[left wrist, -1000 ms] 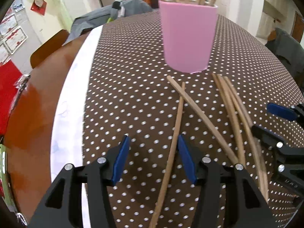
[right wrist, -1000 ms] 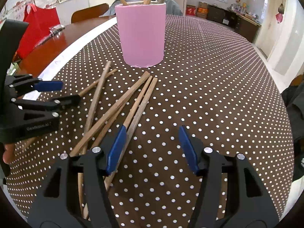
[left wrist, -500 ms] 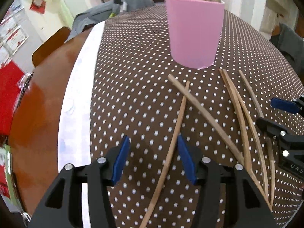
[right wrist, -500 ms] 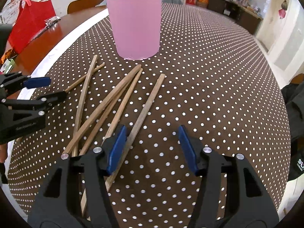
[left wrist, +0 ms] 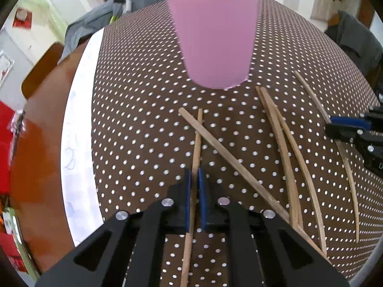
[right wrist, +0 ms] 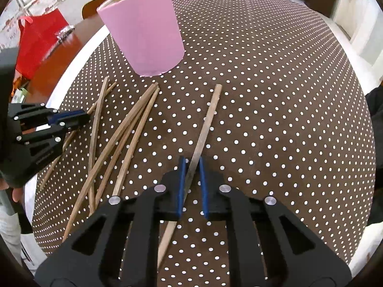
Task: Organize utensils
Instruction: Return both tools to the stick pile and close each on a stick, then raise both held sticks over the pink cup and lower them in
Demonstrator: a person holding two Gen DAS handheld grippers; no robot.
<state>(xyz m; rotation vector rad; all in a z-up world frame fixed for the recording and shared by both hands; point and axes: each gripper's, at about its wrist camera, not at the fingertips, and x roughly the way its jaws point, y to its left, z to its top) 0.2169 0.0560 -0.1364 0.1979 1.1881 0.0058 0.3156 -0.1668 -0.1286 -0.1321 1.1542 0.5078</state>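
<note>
A pink cup (left wrist: 215,43) (right wrist: 146,33) holding several chopsticks stands on the dotted brown tablecloth (left wrist: 143,119). My left gripper (left wrist: 194,174) is shut on a wooden chopstick (left wrist: 197,138) that points toward the cup and crosses another chopstick (left wrist: 227,150). The jaws of my right gripper (right wrist: 191,162) are closing, and a single chopstick (right wrist: 208,119) runs slantwise between them, touching both pads. Several loose chopsticks (right wrist: 129,129) (left wrist: 282,143) lie between the two grippers. Each gripper shows in the other's view: the left gripper (right wrist: 79,117) and the right gripper (left wrist: 347,129).
The cloth's white border (left wrist: 76,143) runs along bare wooden table (left wrist: 36,143) on the left. A red bag (right wrist: 38,40) sits on that wood. A chair (left wrist: 40,69) and grey clothing (left wrist: 95,21) are behind the table.
Both grippers were open and have closed, each around a chopstick. Both moved nearer the cup. The right-hand chopstick has shifted away from the bundle.
</note>
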